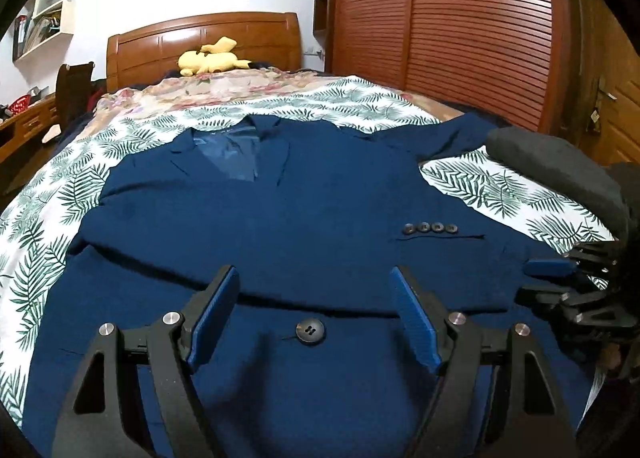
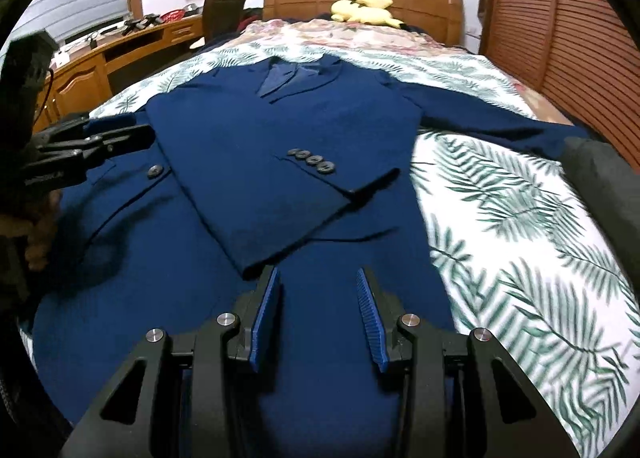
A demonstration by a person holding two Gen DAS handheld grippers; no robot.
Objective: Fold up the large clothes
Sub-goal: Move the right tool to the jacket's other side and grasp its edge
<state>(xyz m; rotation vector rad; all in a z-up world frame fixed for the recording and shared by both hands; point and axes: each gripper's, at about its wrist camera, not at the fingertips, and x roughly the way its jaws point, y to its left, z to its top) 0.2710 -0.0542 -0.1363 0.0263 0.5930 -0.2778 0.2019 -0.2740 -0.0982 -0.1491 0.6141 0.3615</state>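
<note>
A navy suit jacket (image 1: 280, 217) lies face up on the bed, collar toward the headboard. One sleeve (image 2: 280, 193) is folded across its chest, with a row of cuff buttons (image 2: 312, 161) showing. The other sleeve (image 2: 488, 117) stretches out to the right over the sheet. My left gripper (image 1: 316, 278) hovers open over the jacket's lower front, with a front button (image 1: 310, 331) in the gap between its fingers. My right gripper (image 2: 318, 276) stands open with nothing between its pads, just below the folded sleeve's edge. It also shows near the jacket's right edge as right gripper (image 1: 556, 282).
The bed carries a leaf-print sheet (image 2: 520, 238) and a floral blanket (image 1: 208, 89). A yellow plush toy (image 1: 212, 57) lies by the wooden headboard (image 1: 200, 37). A slatted wardrobe (image 1: 460, 25) stands on the right, a desk (image 2: 120, 53) and chair (image 2: 224, 13) on the left.
</note>
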